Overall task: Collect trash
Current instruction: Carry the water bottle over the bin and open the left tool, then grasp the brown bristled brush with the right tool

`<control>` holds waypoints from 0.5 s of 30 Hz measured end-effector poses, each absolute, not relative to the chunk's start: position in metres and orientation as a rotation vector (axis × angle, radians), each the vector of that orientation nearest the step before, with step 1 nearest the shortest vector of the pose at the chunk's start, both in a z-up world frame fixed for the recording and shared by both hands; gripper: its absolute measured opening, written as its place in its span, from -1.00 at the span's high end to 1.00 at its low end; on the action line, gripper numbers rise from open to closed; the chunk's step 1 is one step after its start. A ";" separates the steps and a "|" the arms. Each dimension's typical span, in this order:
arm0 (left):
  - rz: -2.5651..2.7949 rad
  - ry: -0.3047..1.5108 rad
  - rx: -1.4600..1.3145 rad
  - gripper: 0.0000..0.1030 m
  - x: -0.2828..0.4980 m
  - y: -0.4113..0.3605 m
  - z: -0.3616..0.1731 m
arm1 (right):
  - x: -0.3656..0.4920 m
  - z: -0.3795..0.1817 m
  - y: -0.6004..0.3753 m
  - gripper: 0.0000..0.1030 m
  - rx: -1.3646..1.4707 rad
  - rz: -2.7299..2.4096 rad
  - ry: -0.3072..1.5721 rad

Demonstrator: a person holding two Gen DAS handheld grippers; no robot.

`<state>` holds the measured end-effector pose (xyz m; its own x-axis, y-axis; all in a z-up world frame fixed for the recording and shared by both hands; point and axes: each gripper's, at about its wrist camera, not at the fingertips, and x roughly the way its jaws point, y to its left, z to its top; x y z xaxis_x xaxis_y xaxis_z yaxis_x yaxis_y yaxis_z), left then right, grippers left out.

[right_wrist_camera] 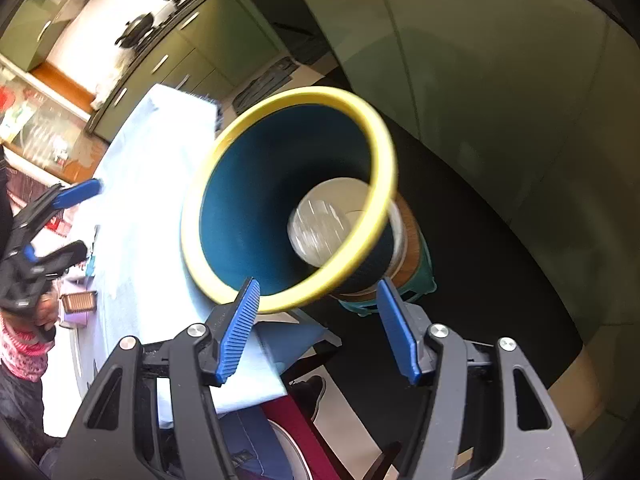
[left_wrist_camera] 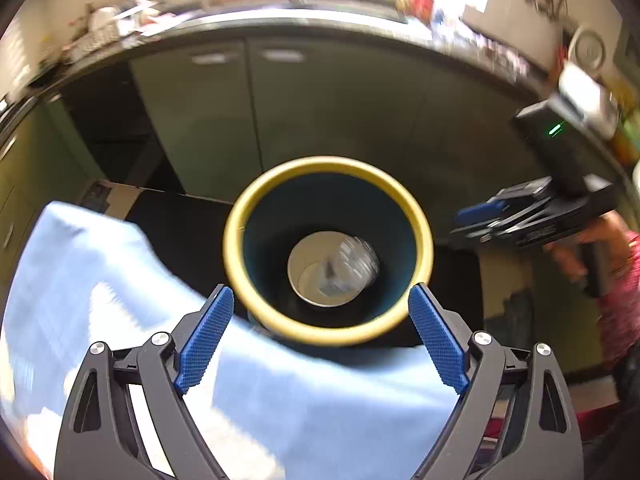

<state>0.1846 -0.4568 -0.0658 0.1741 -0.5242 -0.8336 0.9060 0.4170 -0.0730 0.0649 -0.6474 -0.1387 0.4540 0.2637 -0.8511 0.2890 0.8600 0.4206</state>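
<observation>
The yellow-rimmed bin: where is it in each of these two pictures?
Left wrist view: the bin sits at the centre, just beyond the claw.
Right wrist view: the bin is at the centre, seen tilted.
Shared landmark: the light blue cloth beside it.

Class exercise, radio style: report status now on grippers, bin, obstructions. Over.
Left gripper open, empty, above the yellow-rimmed bin. Right gripper open, empty, beside the rim. Clear crumpled item lying in the bin. Nothing blocking the opening.
</observation>
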 end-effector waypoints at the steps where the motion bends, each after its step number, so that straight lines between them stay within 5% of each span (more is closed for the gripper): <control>1: -1.067 0.904 0.469 -0.73 0.181 -0.437 -0.057 | 0.065 -0.137 -0.643 -0.13 0.555 -0.008 1.118; 15: -0.588 0.758 0.064 -0.91 0.139 -0.185 0.018 | 0.118 -0.106 -0.486 -0.13 0.297 0.268 1.120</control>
